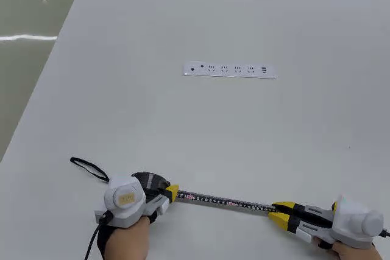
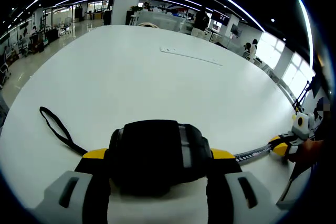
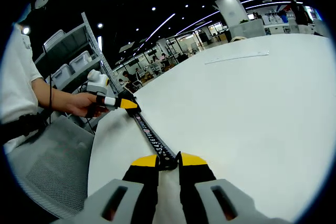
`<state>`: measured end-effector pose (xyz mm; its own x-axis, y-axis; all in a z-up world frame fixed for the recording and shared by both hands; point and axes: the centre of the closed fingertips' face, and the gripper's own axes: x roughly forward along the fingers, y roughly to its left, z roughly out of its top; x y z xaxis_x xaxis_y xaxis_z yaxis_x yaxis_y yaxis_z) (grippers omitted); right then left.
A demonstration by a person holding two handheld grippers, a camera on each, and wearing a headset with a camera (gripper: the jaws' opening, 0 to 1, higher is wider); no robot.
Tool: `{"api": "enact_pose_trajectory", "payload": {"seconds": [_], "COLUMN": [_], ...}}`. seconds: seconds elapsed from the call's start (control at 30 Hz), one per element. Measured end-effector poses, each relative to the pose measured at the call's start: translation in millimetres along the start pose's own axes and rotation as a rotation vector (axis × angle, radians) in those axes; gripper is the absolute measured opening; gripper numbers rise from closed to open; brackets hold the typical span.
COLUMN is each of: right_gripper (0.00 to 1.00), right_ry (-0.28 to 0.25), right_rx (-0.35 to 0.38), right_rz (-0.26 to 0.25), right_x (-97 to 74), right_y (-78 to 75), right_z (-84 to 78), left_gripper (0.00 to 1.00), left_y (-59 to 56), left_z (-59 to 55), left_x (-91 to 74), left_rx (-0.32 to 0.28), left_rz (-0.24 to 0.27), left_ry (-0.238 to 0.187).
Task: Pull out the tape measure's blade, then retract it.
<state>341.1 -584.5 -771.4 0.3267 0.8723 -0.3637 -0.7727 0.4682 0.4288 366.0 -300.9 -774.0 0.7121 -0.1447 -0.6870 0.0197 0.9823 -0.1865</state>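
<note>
Left hand-held gripper [image 1: 170, 193] clamped; right [image 1: 274, 210] clamped

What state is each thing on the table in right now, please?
Tape measure: held in jaws.
Blade: pulled out, straight.
Left gripper: shut on the tape measure.
Right gripper: shut on the blade's end.
Strap: loose on the table.
Power strip: nothing plugged in.

blade [image 1: 225, 201] numerals, too small to read

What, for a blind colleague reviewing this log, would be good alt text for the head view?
The left hand-held gripper clamps a black tape measure while the right hand-held gripper pinches the tip of its blade, stretched between them over a white table. A power strip lies farther back.
</note>
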Motion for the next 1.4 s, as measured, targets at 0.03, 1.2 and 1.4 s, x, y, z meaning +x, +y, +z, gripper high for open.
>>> {"api": "enact_pose_trajectory", "payload": {"seconds": [0.03,1.2,1.4], "right_gripper": [0.13,0.11,0.11], "right_ry": [-0.001,-0.017,-0.014], "right_rx": [-0.032,-0.201,-0.202], "right_rz": [-0.007,-0.081,-0.072], "right_x": [-0.4,6.0,8.8], "right_y": [0.1,2.9,4.1], "right_z": [0.2,2.2,3.8], "left_gripper": [0.73,0.72,0.72], "left_y": [-0.1,1.3,1.5], "left_z": [0.1,-2.7,-2.7], "left_x": [-0.2,0.4,0.6], "left_rx": [0.000,0.004,0.004], "left_rz": [0.000,0.017,0.016], "left_ry": [0.000,0.025,0.027]}}
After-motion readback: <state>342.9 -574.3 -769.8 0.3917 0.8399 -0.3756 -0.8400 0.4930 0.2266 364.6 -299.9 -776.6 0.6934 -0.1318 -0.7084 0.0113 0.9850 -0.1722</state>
